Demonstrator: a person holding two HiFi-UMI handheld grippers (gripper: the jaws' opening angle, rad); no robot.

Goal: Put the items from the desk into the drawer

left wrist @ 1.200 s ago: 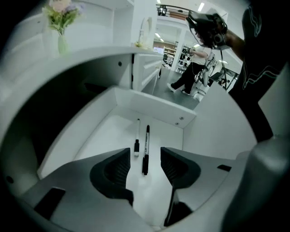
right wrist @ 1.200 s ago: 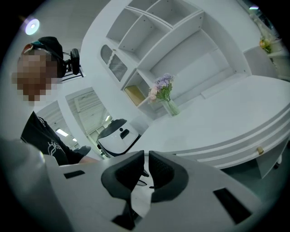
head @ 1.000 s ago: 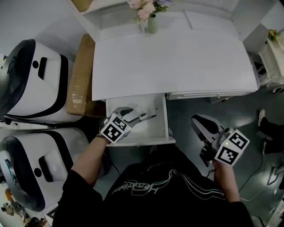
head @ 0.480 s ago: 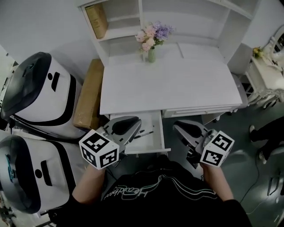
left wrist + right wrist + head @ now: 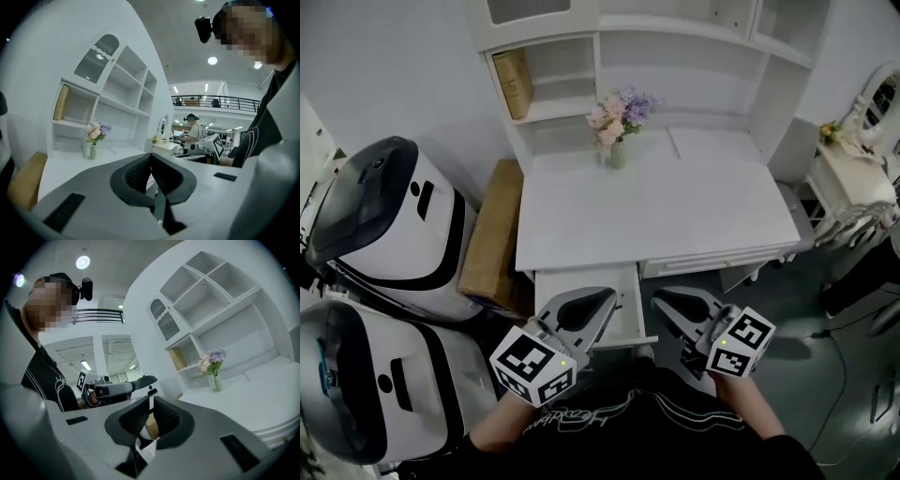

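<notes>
The left claw point(image 5: 607, 296) point(image 5: 150, 155) has just been closing, and its jaws now meet at the tips with nothing between them. It points away from the person, roughly level, above the near part of the drawer point(image 5: 570, 281). Just to its right the right claw point(image 5: 662, 296) point(image 5: 149, 402) points the same way, its jaws drawn together with only a thin slit at the tips and nothing held. The two claws hang side by side, apart from each other, each with its marker cube point(image 5: 532, 364) at the near end, and each shows in the other's view. The drawer stands pulled out from under the near edge of the bench point(image 5: 675, 220), toward its left end. The left claw covers much of the drawer's inside, so what lies there cannot be made out. On the white bench a vase of flowers point(image 5: 617, 141) point(image 5: 94, 136) point(image 5: 213, 366) stands at the far edge, left of the middle. Behind it rises a white shelf unit point(image 5: 675, 47), with a brown book point(image 5: 516, 80) upright in a left compartment. Left of the bench a cardboard box point(image 5: 492, 234) lies on the floor, and further left stand two white-and-black machines point(image 5: 384, 225). At the far right is a small dressing table point(image 5: 858, 183) with a mirror.
</notes>
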